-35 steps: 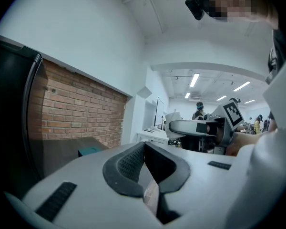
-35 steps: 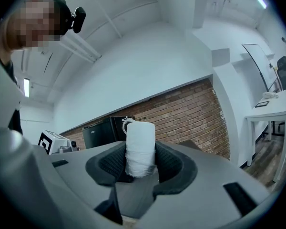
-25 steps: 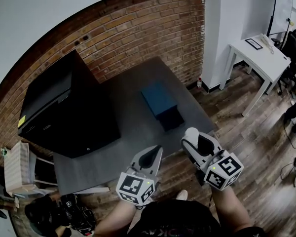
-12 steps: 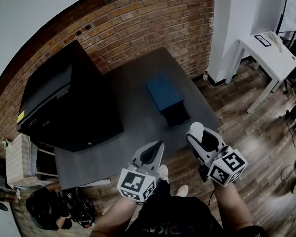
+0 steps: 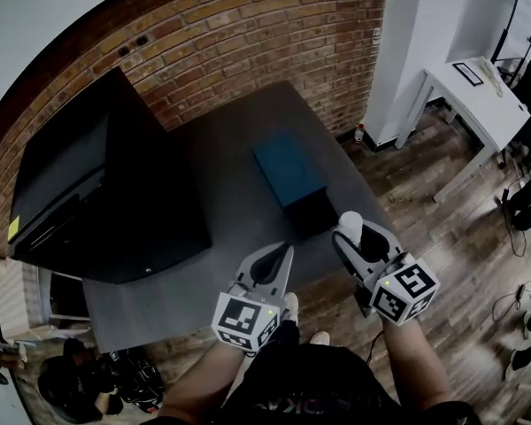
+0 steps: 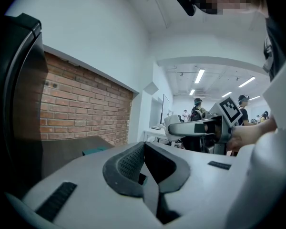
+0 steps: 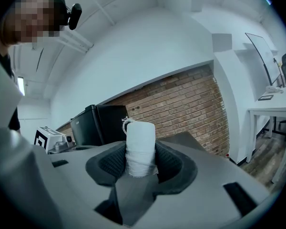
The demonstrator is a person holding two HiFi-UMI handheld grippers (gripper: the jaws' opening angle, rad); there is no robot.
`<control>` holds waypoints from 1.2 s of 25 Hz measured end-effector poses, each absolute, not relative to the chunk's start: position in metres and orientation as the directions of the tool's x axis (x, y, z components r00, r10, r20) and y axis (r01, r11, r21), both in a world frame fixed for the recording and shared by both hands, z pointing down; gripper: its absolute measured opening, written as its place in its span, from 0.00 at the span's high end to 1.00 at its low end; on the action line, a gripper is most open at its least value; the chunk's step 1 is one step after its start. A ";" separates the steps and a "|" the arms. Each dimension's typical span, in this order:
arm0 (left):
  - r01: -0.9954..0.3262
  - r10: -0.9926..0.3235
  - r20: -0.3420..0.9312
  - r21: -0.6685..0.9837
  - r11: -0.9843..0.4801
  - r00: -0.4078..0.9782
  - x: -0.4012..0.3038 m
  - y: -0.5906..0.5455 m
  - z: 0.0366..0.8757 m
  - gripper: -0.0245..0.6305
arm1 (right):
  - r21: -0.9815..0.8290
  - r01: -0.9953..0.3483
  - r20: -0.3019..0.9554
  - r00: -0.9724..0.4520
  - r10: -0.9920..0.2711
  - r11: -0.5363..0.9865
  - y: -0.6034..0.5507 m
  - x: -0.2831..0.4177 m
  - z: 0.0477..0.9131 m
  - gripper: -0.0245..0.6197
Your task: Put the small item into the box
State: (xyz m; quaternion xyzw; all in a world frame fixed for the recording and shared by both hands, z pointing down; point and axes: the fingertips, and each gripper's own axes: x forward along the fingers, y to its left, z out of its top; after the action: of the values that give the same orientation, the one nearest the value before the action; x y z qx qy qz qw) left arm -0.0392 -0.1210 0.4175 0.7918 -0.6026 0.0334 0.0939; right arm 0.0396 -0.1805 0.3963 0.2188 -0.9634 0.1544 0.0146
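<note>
My right gripper point(image 7: 140, 162) pinches a white roll point(image 7: 140, 144) upright between its pads, and the roll's top sticks out past the tips. The box point(image 5: 288, 170), blue with a dark near end, lies on the table point(image 5: 203, 237) just ahead of that gripper and a little to its left. My left gripper point(image 6: 144, 152) has its jaws pressed together with nothing between them. It is beside the right one, at the table's near edge.

Left hand-held gripper point(image 5: 281, 253), right hand-held gripper point(image 5: 352, 230): grey shells, black-white marker cubes point(image 5: 245, 321).
</note>
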 end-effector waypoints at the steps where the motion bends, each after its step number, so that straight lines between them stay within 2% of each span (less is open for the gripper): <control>1: -0.959 -0.946 0.171 0.109 -0.260 0.276 -0.041 -0.126 0.422 0.91 | -0.290 -0.430 0.106 -0.902 -0.418 0.855 -0.186 0.037 0.400 0.67; 19: -0.924 -0.898 0.219 0.129 -0.360 0.381 -0.065 -0.186 0.467 0.91 | -0.266 -0.478 0.297 -0.867 -0.400 0.837 -0.264 -0.016 0.476 0.67; 30: -0.912 -0.872 0.268 0.161 -0.378 0.409 -0.068 -0.208 0.502 0.91 | -0.182 -0.412 0.482 -0.829 -0.284 0.893 -0.285 -0.040 0.549 0.67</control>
State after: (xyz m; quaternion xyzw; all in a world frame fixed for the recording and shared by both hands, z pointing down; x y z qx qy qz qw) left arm -0.0683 -0.2084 0.5022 0.8272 -0.5391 0.0690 0.1422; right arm -0.0399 -0.2851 0.5495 0.1838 -0.9459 0.1405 0.2274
